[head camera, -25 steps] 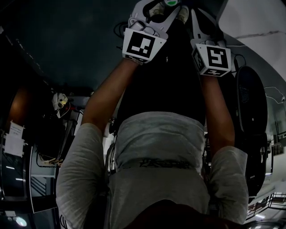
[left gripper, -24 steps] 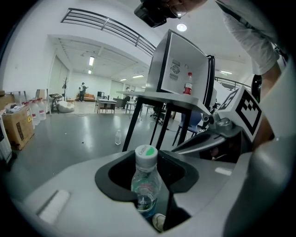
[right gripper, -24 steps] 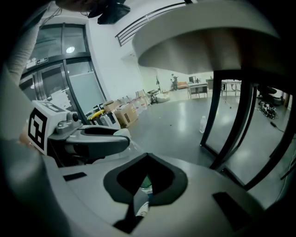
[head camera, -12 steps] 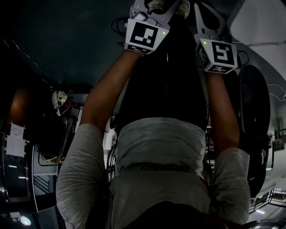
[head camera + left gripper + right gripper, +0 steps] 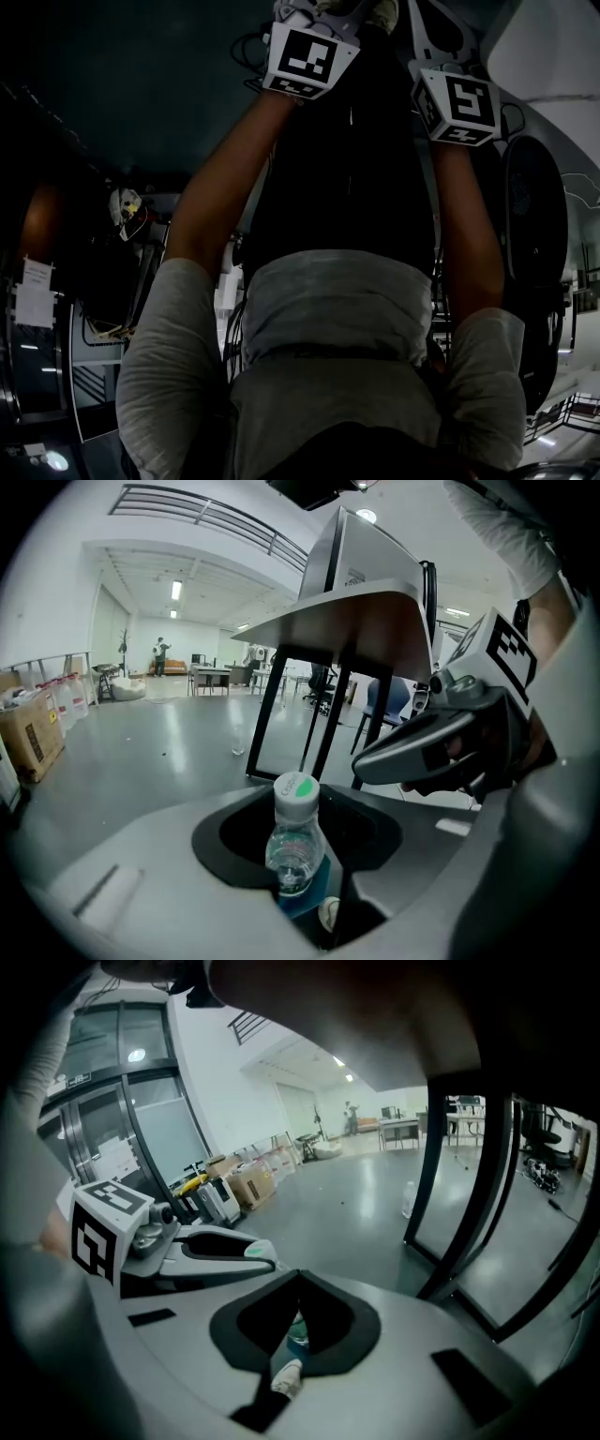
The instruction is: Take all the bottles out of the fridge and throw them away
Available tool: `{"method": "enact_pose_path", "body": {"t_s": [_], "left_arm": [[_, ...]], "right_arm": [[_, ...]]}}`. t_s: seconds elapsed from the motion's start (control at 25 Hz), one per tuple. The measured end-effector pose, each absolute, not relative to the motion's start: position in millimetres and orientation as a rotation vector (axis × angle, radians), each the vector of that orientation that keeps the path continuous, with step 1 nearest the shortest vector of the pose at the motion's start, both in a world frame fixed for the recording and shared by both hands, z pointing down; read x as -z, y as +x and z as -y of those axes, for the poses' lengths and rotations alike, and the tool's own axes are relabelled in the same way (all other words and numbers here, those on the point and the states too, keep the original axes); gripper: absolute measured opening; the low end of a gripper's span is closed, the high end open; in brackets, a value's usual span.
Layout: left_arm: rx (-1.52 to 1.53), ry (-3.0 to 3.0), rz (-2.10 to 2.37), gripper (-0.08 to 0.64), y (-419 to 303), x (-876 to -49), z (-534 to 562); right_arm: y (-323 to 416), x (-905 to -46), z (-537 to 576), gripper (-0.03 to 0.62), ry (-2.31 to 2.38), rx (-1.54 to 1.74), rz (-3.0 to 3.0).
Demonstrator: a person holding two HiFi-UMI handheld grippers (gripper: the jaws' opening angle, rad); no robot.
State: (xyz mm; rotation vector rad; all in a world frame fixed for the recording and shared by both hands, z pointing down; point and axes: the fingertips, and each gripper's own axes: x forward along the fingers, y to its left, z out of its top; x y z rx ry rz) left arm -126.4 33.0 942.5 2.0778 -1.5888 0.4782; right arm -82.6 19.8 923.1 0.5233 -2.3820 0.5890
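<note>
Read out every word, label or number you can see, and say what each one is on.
No text reads clearly.
Bottle cap: a short printed word beside a green patch, too blurred to read.
Marker cubes: black-and-white square patterns, no words.
Paper sheet at the head view's left: print too small to read.

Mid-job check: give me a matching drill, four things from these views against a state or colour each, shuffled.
Things:
1 left gripper
2 right gripper
3 bottle cap
4 table legs

States or colours:
A black
B jaws shut, empty
C white and green
D jaws on bottle

Pairs: 1-D, 2-B, 3-C, 4-A
</note>
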Motion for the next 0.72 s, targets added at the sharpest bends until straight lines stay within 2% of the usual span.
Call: {"method": "enact_pose_path", "body": {"t_s": [0.32, 0.72], "left_arm": [[-0.505, 2.027, 1.550, 0.152, -127, -959, -40], [-0.487, 2.052, 1.586, 0.152, -131, -923, -40]], "right_arm": [[-82, -917, -16, 0.009, 0.508, -0.580, 2.390], [-88, -889, -30, 0.009, 0.463, -0.562, 2.416]]}}
